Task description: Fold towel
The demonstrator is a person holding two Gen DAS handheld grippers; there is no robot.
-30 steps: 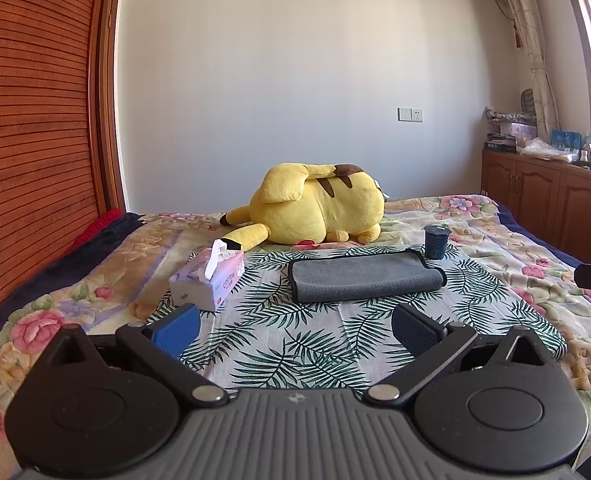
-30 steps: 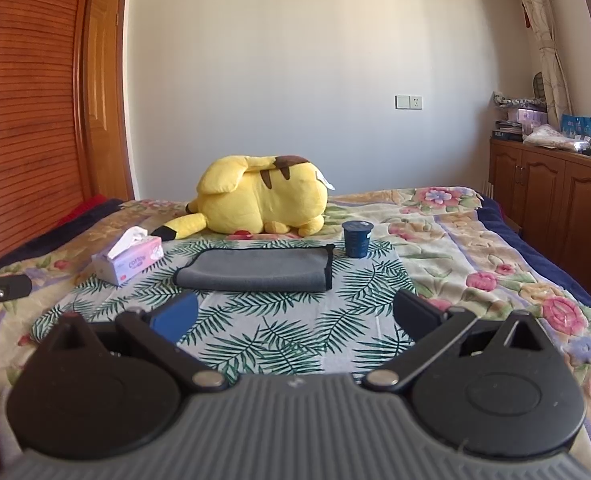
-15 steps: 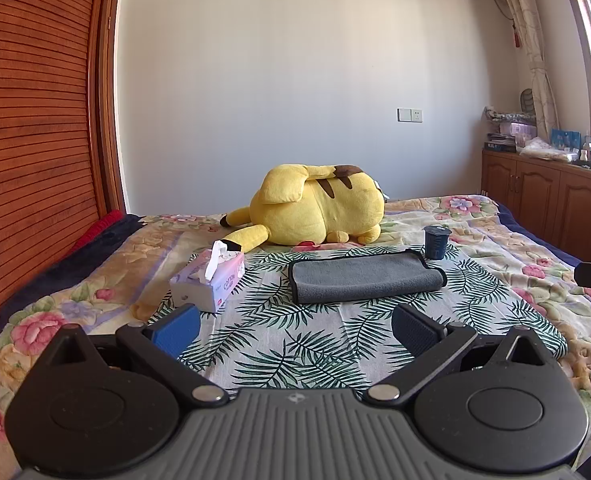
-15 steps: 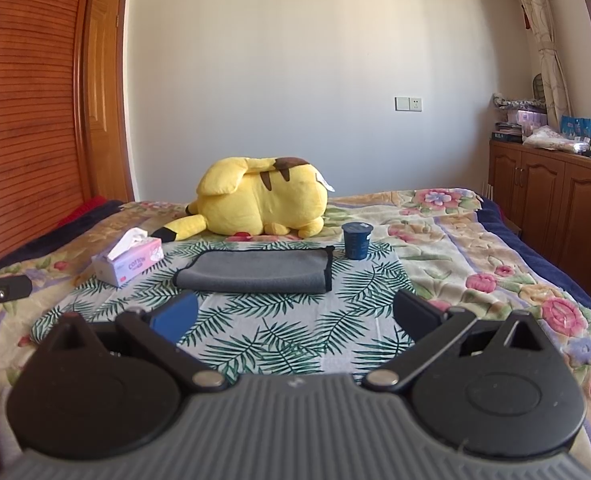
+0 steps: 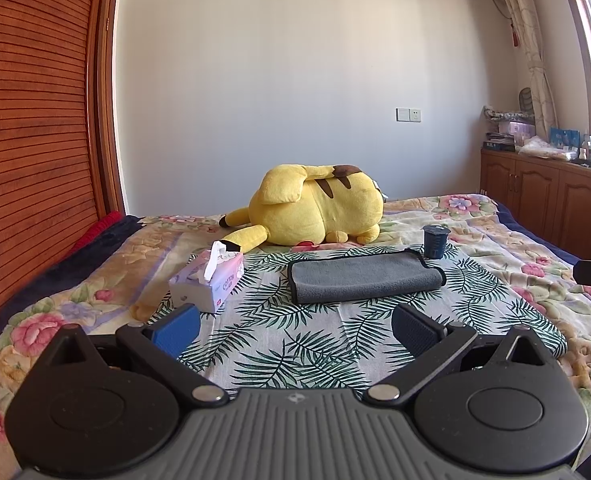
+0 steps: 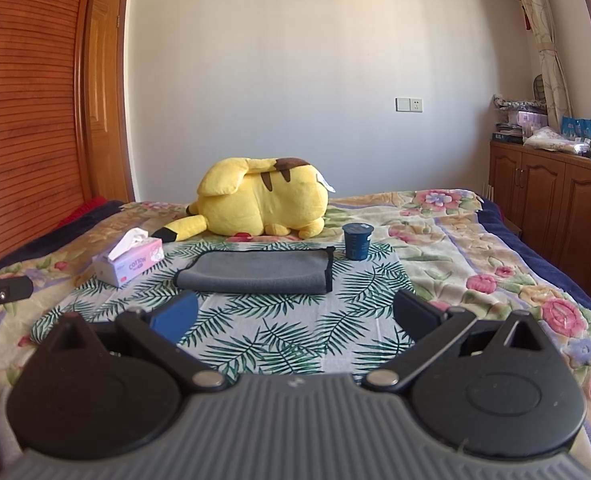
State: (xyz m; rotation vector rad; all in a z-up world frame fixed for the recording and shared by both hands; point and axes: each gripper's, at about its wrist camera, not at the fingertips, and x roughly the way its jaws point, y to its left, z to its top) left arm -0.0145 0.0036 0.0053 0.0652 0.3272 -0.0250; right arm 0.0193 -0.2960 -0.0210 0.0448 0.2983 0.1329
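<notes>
A folded grey towel (image 5: 363,280) lies on the leaf-print cloth (image 5: 295,344) covering the floral bed (image 6: 475,248), before the yellow plush (image 5: 315,212). Left gripper (image 5: 295,328) and right gripper (image 6: 295,316) gape, empty, nearer than the towel.

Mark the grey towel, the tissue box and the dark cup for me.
grey towel (image 6: 255,272), right wrist view, middle of its folded top face.
tissue box (image 6: 129,264), right wrist view, pink side panel facing the camera.
dark cup (image 5: 435,243), left wrist view, middle of its side wall.
</notes>
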